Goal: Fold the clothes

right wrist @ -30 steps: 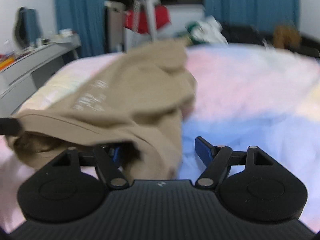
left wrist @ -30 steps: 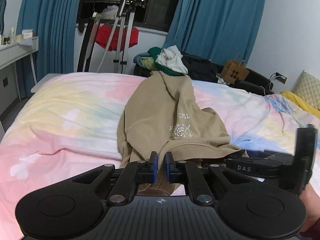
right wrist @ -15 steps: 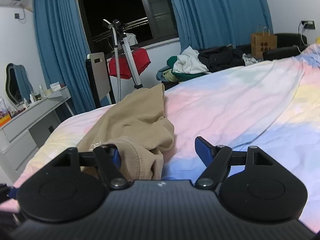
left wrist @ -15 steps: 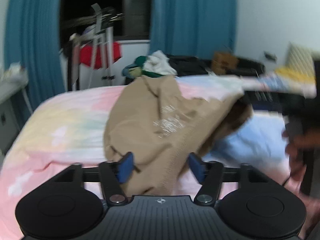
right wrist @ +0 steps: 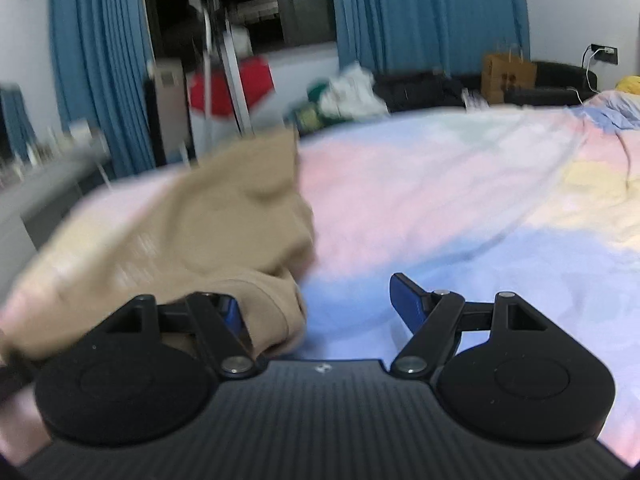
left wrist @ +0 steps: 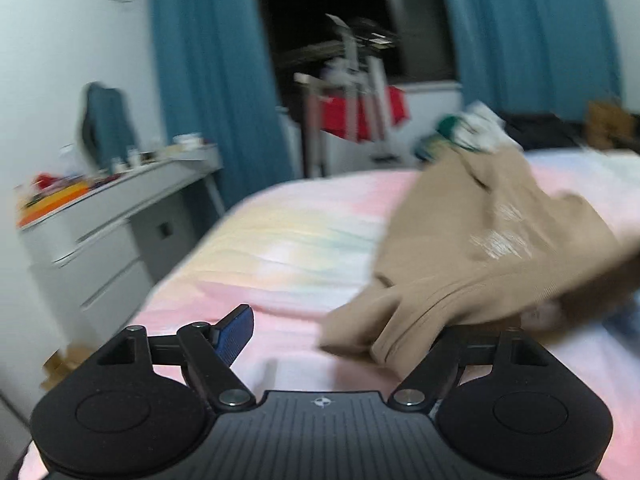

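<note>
Tan garment [left wrist: 480,248], pale print on chest. Bedsheet [right wrist: 460,208] under it: pastel tie-dye, pink/blue/yellow. Beyond bed: blue curtains [left wrist: 208,80], red cloth [right wrist: 232,88], white dresser [left wrist: 104,248]. Gripper pads [right wrist: 404,296] blue, bodies black.

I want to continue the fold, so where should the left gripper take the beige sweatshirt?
Probably at the ribbed hem, the thick banded edge of the beige sweatshirt lying nearest the open left gripper. Come in low along the bed from the near side, one finger under the hem.

sweatshirt [left wrist: 480,248] lies on bed [left wrist: 280,248].
</note>
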Motion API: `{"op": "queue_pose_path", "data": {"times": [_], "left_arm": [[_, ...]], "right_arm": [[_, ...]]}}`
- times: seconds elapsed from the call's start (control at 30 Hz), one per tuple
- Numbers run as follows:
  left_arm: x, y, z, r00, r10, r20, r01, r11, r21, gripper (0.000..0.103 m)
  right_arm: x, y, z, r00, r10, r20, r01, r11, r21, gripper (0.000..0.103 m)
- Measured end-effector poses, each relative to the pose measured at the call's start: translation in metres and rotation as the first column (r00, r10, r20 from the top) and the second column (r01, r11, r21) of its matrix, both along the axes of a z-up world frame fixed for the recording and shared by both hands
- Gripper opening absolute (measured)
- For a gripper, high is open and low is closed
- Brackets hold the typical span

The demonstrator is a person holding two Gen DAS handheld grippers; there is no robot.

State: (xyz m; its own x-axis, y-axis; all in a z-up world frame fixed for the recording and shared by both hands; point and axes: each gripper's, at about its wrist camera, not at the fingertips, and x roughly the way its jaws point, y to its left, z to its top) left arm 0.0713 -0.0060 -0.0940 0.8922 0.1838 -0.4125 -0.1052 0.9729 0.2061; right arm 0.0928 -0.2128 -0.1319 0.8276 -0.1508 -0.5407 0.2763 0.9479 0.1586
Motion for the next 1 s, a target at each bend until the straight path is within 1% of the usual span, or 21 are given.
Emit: {"op": "queue_pose_path", "data": {"times": [0.1, 0.13, 0.17, 0.2, 0.23, 0.27, 0.3, 0.37, 0.4, 0.43, 0.47, 0.5, 0.57, 0.6, 0.67, 0.7, 0.77, 0.83, 0.9, 0.97, 1.0], "left_arm": [[0.003, 0.005, 0.001, 0.999, 0.024, -0.039, -0.026, 0.999, -0.041, 0.079], [0.005, 0.008, 0.000, 0.998, 0.032, -0.059, -0.035, 0.998, -0.054, 0.079], [0.006, 0.010, -0.001, 0.996, 0.043, -0.081, -0.048, 0.997, -0.065, 0.079], [0.007, 0.012, -0.002, 0.993, 0.055, -0.104, -0.063, 0.995, -0.075, 0.079], [0.006, 0.015, -0.002, 0.991, 0.059, -0.123, -0.072, 0.992, -0.101, 0.079], [0.005, 0.018, -0.003, 0.988, 0.061, -0.140, -0.080, 0.988, -0.132, 0.078], [0.007, 0.023, -0.003, 0.987, 0.057, -0.149, -0.080, 0.984, -0.157, 0.077], [0.005, 0.031, -0.004, 0.987, 0.038, -0.157, -0.068, 0.979, -0.190, 0.072], [0.004, 0.031, -0.003, 0.987, 0.029, -0.158, -0.061, 0.978, -0.200, 0.070], [0.003, 0.031, -0.003, 0.988, 0.017, -0.156, -0.050, 0.976, -0.212, 0.066], [0.003, 0.031, -0.004, 0.988, 0.004, -0.154, -0.039, 0.974, -0.225, 0.059], [0.005, 0.029, -0.004, 0.988, -0.007, -0.154, -0.030, 0.971, -0.235, 0.055], [0.007, 0.025, -0.004, 0.988, -0.023, -0.154, -0.017, 0.968, -0.251, 0.044], [0.008, 0.024, -0.003, 0.988, -0.028, -0.150, -0.011, 0.966, -0.258, 0.040], [0.008, 0.023, -0.001, 0.990, -0.045, -0.131, 0.007, 0.962, -0.273, 0.026], [0.007, 0.022, 0.001, 0.991, -0.051, -0.120, 0.015, 0.960, -0.279, 0.024], [0.005, 0.022, 0.007, 0.995, -0.053, -0.086, 0.025, 0.955, -0.295, 0.016], [0.001, 0.022, 0.015, 0.998, -0.050, -0.042, 0.035, 0.951, -0.307, 0.014], [-0.002, 0.022, 0.028, 0.999, -0.047, 0.003, 0.046, 0.951, -0.305, 0.012], [-0.009, 0.021, 0.045, 0.996, -0.049, 0.070, 0.068, 0.949, -0.308, 0.011], [-0.016, 0.021, 0.059, 0.992, -0.050, 0.112, 0.084, 0.944, -0.319, 0.010]], "right_arm": [[0.002, 0.001, -0.016, 0.995, 0.003, -0.103, 0.003, 0.999, 0.054, 0.073], [-0.001, 0.000, -0.017, 0.993, -0.003, -0.115, 0.011, 0.998, 0.061, 0.071], [-0.004, -0.001, -0.018, 0.992, -0.011, -0.122, 0.020, 0.998, 0.066, 0.069], [-0.009, -0.003, -0.015, 0.993, -0.025, -0.111, 0.033, 0.997, 0.072, 0.068], [-0.015, -0.006, -0.012, 0.995, -0.040, -0.096, 0.048, 0.996, 0.080, 0.068], [-0.021, -0.008, -0.009, 0.995, -0.056, -0.081, 0.063, 0.994, 0.087, 0.063], [-0.027, -0.010, -0.006, 0.995, -0.069, -0.068, 0.075, 0.993, 0.091, 0.061], [-0.034, -0.010, -0.001, 0.996, -0.079, -0.049, 0.084, 0.991, 0.107, 0.050], [-0.036, -0.008, 0.002, 0.996, -0.082, -0.035, 0.085, 0.990, 0.109, 0.046], [-0.037, -0.007, 0.004, 0.997, -0.082, -0.017, 0.083, 0.992, 0.098, 0.040], [-0.038, -0.005, 0.005, 0.997, -0.080, 0.002, 0.080, 0.993, 0.084, 0.037], [-0.039, -0.003, 0.007, 0.997, -0.079, 0.021, 0.077, 0.995, 0.070, 0.033], [-0.035, -0.001, 0.005, 0.997, -0.067, 0.030, 0.065, 0.996, 0.063, 0.022], [-0.032, -0.002, 0.004, 0.998, -0.060, 0.030, 0.057, 0.995, 0.082, 0.020], [-0.032, 0.001, 0.008, 0.997, -0.051, 0.064, 0.045, 0.996, 0.080, 0.017], [-0.032, 0.002, 0.010, 0.996, -0.046, 0.082, 0.040, 0.996, 0.076, 0.017], [-0.036, 0.009, 0.021, 0.988, -0.027, 0.151, 0.021, 0.999, 0.042, 0.015], [-0.041, 0.014, 0.028, 0.977, -0.016, 0.213, 0.015, 1.000, 0.007, 0.015], [-0.044, 0.017, 0.036, 0.967, -0.012, 0.253, 0.019, 1.000, -0.024, 0.014], [-0.049, 0.019, 0.047, 0.956, -0.011, 0.294, 0.025, 0.999, -0.043, 0.014], [-0.054, 0.018, 0.058, 0.947, -0.015, 0.321, 0.030, 0.999, -0.041, 0.013]]}}
